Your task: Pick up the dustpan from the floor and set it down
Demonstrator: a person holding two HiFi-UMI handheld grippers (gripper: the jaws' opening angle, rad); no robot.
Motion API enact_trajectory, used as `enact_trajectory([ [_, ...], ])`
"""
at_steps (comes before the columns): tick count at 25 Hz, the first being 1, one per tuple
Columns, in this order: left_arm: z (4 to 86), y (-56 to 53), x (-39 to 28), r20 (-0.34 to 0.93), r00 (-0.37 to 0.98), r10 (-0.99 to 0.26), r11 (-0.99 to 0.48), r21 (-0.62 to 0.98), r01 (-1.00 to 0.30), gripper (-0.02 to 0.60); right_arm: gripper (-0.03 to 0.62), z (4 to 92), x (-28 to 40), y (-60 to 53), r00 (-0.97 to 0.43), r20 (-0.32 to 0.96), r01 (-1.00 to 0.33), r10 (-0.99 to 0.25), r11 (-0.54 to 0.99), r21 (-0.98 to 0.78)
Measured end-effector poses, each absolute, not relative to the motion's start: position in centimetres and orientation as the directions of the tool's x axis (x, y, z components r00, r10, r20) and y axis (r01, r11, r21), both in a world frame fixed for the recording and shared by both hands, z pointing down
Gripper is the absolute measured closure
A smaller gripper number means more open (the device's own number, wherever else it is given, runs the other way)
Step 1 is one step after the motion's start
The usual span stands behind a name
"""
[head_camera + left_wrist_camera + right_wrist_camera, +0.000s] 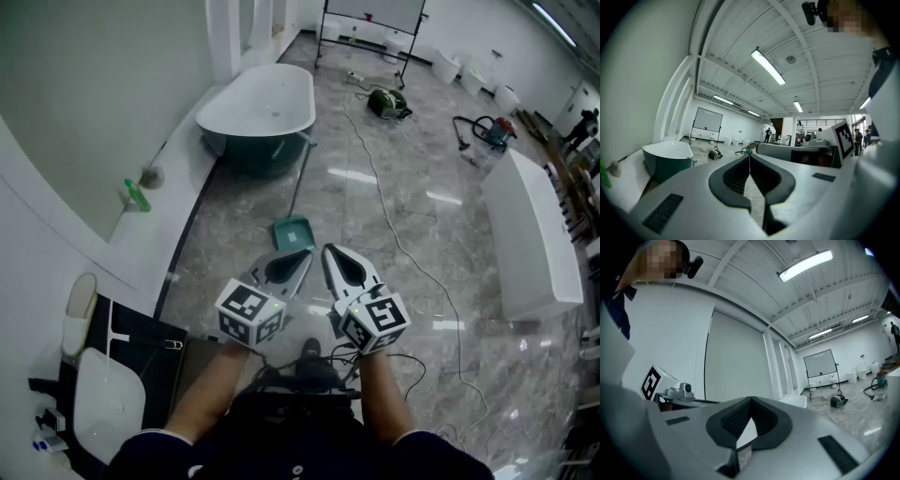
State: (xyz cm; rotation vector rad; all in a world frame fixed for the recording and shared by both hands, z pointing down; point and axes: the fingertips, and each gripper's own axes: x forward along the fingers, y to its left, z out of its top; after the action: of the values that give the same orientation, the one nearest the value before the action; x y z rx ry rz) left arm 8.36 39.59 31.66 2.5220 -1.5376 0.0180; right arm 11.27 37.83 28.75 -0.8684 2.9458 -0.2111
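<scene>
The green dustpan [293, 232] rests on the marble floor, its long handle [302, 169] leaning up toward the bathtub. It lies just beyond both grippers, which I hold side by side at waist height and roughly level. My left gripper [300, 255] is shut with nothing between its jaws; its tips meet in the left gripper view [750, 157]. My right gripper [329, 251] is also shut and empty, tips together in the right gripper view [751, 401]. Neither gripper touches the dustpan, and the dustpan shows in neither gripper view.
A white and dark green bathtub [258, 105] stands against the left wall ledge. A cable [384, 206] snakes across the floor past a green vacuum [387, 103]. A white bench [534, 234] stands at the right. A black bag [131, 347] sits at the lower left. A whiteboard [370, 14] stands far back.
</scene>
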Motion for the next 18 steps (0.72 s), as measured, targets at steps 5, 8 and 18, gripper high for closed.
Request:
enact_trajectory([
  [5,31.8,39.4,7.7,0.100,0.464,-0.880,-0.448,0.148,-0.882,0.566,0.588,29.3,10.8,37.7,-0.845,-0.045,-0.520,-0.532,0.839,-0.157],
  [8,31.7,39.4,7.4,0.100,0.467,-0.879,-0.451,0.146,-0.880,0.568,0.588,29.2,10.6,37.6,-0.843,-0.048,-0.522,-0.535,0.837,-0.163],
  [18,32.1,39.6,6.0,0.088,0.483,-0.871,-0.467,0.159,-0.870,0.568,0.588,29.5,9.3,37.9,-0.828,-0.011,-0.555,-0.561,0.821,-0.134],
])
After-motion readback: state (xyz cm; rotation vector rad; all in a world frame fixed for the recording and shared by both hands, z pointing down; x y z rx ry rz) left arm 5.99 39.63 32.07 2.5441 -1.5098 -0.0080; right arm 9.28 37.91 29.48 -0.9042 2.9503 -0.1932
